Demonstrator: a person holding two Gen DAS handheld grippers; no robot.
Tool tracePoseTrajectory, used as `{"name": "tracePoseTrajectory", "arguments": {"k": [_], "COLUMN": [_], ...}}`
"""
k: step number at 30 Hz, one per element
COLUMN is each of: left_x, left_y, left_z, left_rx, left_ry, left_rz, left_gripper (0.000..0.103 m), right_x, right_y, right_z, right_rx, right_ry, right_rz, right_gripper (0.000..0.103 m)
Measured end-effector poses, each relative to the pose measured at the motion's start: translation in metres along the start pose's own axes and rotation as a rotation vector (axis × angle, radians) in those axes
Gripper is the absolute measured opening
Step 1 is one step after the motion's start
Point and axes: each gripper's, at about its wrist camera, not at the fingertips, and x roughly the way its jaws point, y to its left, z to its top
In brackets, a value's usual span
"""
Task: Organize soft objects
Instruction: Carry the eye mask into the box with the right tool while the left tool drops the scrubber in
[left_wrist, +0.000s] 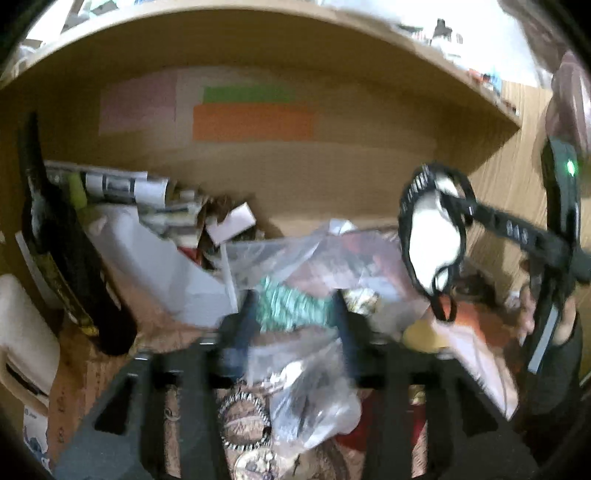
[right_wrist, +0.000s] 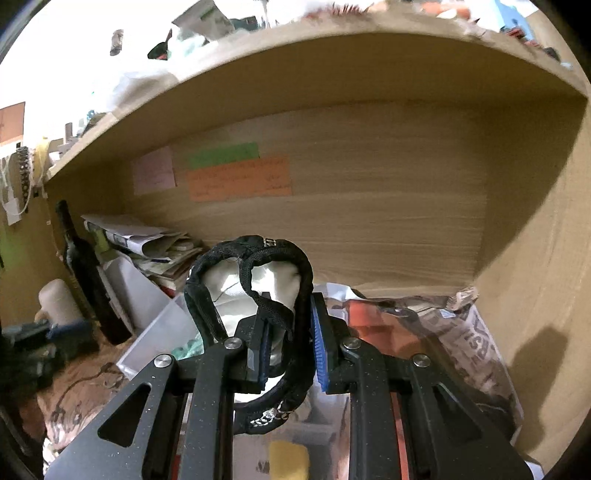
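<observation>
My right gripper (right_wrist: 290, 341) is shut on a white soft garment with black elastic trim (right_wrist: 255, 284) and holds it up in front of the wooden shelf's back wall. The same garment (left_wrist: 434, 236) shows at the right of the left wrist view, held aloft by the right gripper (left_wrist: 461, 214). My left gripper (left_wrist: 295, 314) is open above a clear plastic bag (left_wrist: 314, 398), with a teal knitted cloth (left_wrist: 288, 302) between its fingers' tips; nothing is gripped. A yellow sponge-like piece (right_wrist: 288, 459) lies below the right gripper.
A dark bottle (left_wrist: 70, 258) stands at the left. A white bin (left_wrist: 155, 258) with papers and a clear box (right_wrist: 162, 332) sit behind. Coloured notes (right_wrist: 236, 177) are stuck on the back wall. A printed foil bag (right_wrist: 443, 332) lies at the right.
</observation>
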Motion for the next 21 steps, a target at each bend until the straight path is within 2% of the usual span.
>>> {"name": "tracePoseTrajectory", "arguments": {"k": [1, 7, 13, 15, 16, 21], "left_x": [0.001, 0.015, 0.040, 0.047, 0.049, 0.045], "left_y": [0.000, 0.003, 0.002, 0.004, 0.004, 0.005], "left_z": [-0.004, -0.033, -0.060, -0.064, -0.064, -0.060], "left_rx": [0.002, -0.009, -0.038, -0.050, -0.053, -0.052], "left_ry": [0.005, 0.119, 0.215, 0.227, 0.234, 0.206], "left_rz": [0.007, -0.031, -0.062, -0.074, -0.084, -0.084], "left_gripper": [0.059, 0.060, 0.059, 0.046, 0.034, 0.020], "right_x": [0.006, 0.027, 0.052, 0.059, 0.063, 0.078], "right_y": [0.000, 0.006, 0.008, 0.008, 0.009, 0.009], "right_z": [0.001, 0.005, 0.005, 0.004, 0.003, -0.003], "right_rx": [0.002, 0.001, 0.011, 0.008, 0.003, -0.014], "right_ry": [0.005, 0.018, 0.070, 0.089, 0.099, 0.154], "right_rz": [-0.001, -0.017, -0.006, -0.005, -0.007, 0.000], "right_gripper": [0.018, 0.018, 0.018, 0.018, 0.018, 0.018]}}
